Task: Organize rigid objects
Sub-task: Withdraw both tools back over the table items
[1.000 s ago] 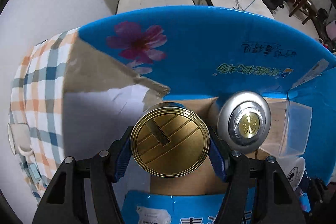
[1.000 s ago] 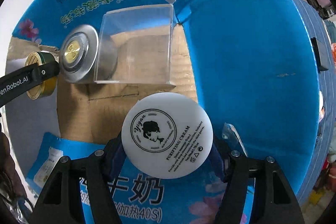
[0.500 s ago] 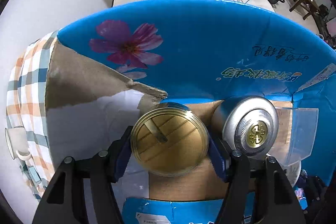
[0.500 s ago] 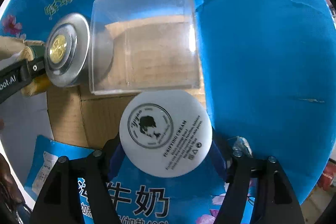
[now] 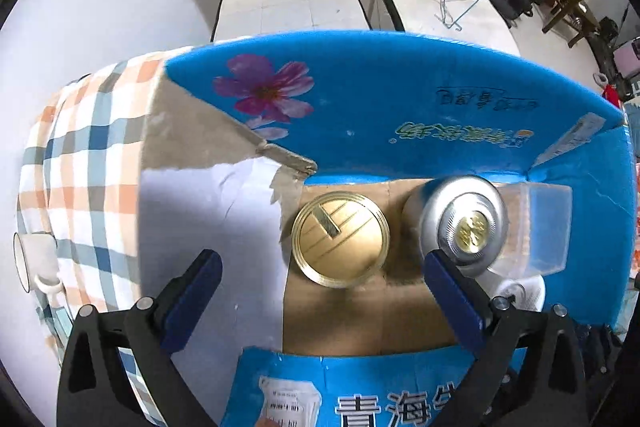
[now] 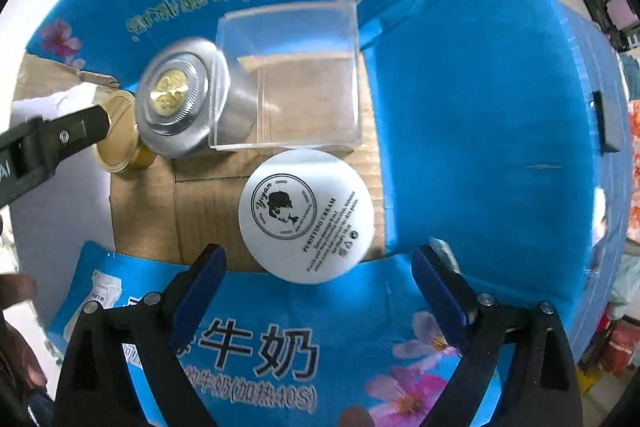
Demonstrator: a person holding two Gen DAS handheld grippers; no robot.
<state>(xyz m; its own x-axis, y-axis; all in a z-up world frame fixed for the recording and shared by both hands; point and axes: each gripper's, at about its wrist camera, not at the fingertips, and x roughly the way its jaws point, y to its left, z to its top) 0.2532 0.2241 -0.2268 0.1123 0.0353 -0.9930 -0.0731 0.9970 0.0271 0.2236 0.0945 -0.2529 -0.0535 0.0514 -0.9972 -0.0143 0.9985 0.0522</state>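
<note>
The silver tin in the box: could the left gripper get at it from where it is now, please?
Probably yes. The left gripper is open above the box, and the silver tin sits just past its right finger, top uncovered. The gold tin and clear case crowd its sides.

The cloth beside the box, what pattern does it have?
The cloth is a plaid of orange, blue and white, seen best in the left wrist view.
</note>
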